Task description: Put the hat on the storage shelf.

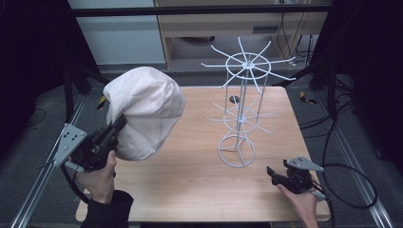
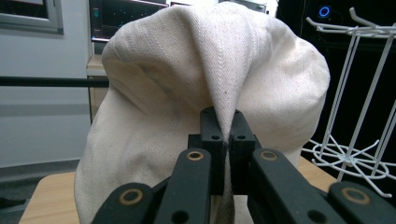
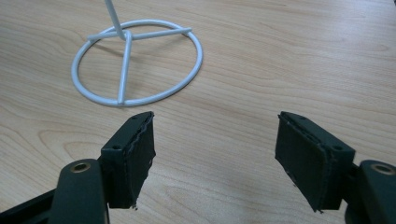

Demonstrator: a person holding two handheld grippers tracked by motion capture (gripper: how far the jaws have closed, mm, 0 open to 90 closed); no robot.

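Left gripper (image 2: 228, 135) pinches the cream hat (image 1: 145, 111) clear of the rack (image 1: 242, 114); right gripper (image 3: 215, 154) spread.

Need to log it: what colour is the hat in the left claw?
Cream hat, clearest in left gripper view.

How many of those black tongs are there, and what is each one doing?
2. The left tongs, at the table's left edge, are pinched shut on a fold of the cream cloth hat. The right tongs, near the wire rack's base, are open and empty.
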